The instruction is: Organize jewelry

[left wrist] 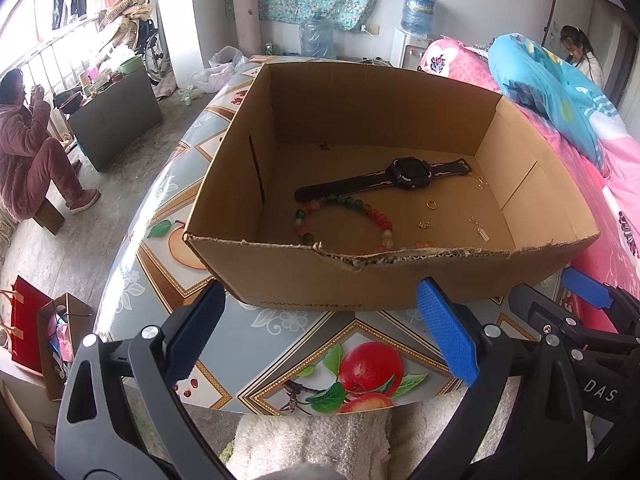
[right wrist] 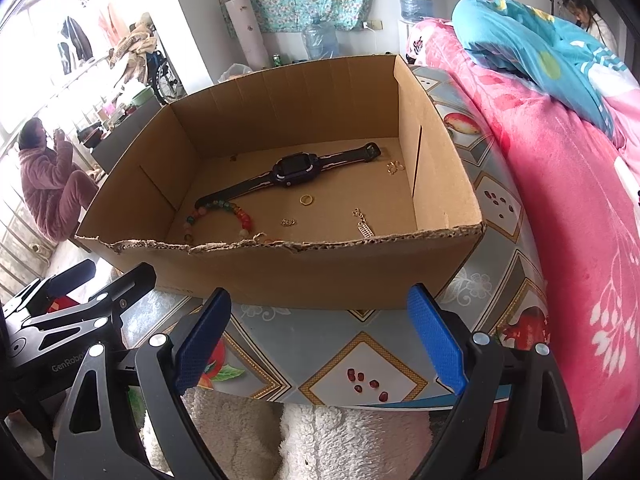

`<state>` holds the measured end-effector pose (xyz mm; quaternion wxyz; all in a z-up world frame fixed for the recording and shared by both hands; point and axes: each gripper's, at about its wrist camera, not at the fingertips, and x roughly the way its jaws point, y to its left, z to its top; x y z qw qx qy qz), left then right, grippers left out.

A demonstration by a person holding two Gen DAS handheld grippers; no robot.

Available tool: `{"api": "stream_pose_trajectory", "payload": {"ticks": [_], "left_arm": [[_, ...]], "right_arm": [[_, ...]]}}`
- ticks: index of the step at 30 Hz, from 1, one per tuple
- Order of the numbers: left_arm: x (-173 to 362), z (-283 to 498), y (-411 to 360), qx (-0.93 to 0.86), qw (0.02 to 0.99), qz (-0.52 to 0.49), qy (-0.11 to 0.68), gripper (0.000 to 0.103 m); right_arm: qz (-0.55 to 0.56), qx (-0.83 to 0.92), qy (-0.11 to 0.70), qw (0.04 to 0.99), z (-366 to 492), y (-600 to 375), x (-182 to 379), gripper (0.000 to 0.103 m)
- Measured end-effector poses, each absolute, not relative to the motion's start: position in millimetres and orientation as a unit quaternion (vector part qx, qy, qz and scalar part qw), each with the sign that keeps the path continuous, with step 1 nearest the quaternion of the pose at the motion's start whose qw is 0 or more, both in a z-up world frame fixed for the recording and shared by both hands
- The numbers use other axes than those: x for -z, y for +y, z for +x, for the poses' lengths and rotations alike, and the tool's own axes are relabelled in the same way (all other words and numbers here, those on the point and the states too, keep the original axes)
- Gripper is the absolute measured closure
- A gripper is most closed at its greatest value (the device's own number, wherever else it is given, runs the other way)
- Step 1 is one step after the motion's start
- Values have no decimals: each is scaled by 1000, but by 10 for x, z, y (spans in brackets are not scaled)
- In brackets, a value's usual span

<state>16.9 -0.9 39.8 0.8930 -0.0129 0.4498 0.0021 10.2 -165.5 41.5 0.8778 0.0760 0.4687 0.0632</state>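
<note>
An open cardboard box (left wrist: 280,264) (right wrist: 280,276) stands on the fruit-patterned table. Inside lie a black smartwatch (left wrist: 408,174) (right wrist: 294,170), a coloured bead bracelet (left wrist: 344,212) (right wrist: 224,216), a gold ring (left wrist: 431,203) (right wrist: 307,199), a small gold chain piece (left wrist: 424,224) (right wrist: 288,222), a pendant with a charm (left wrist: 482,232) (right wrist: 364,224) and gold earrings (left wrist: 482,183) (right wrist: 394,167). My left gripper (left wrist: 324,332) is open and empty, in front of the box's near wall. My right gripper (right wrist: 320,336) is open and empty, also in front of the near wall.
The round table (left wrist: 280,340) (right wrist: 360,360) has a plastic cover printed with fruit. A bed with a pink quilt (right wrist: 580,200) and a blue duvet (left wrist: 560,88) lies to the right. One person sits at the far left (left wrist: 28,152), another at the far right (left wrist: 580,52).
</note>
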Motion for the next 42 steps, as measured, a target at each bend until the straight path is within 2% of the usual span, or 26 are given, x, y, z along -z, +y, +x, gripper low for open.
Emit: {"api": "stream_pose_trajectory", "payload": {"ticks": [42], "left_arm": [[-378, 177, -35, 1, 892, -11, 452, 10]], "right_arm": [[85, -62, 472, 875, 144, -1688, -373, 16]]}}
